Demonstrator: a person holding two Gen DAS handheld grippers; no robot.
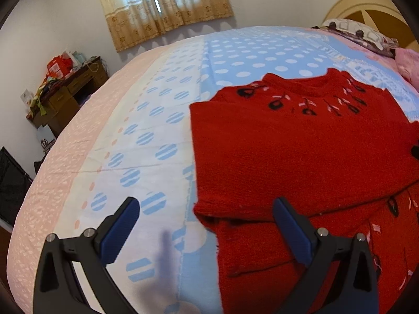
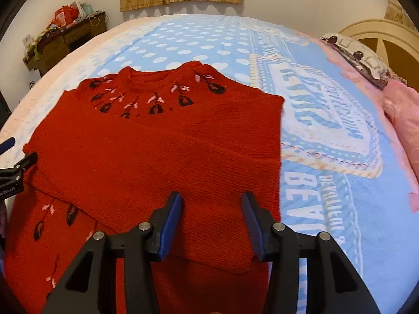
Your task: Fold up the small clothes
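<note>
On blanket (image 2: 327, 120), "BEV" legible beside red sweater (image 2: 157, 151); both grippers' fingers (image 1: 290, 225) (image 2: 170, 222) apart, empty.

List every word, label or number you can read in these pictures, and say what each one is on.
"BEVE", cut off by the sweater: large white letters on the blue blanket.
Other lettering in the blanket's crest: warped, not readable for sure.
Small print on the left gripper at the right view's edge: too small.
Packages on the desk: print blurred.
Red sweater: flower embroidery only, no text.
</note>
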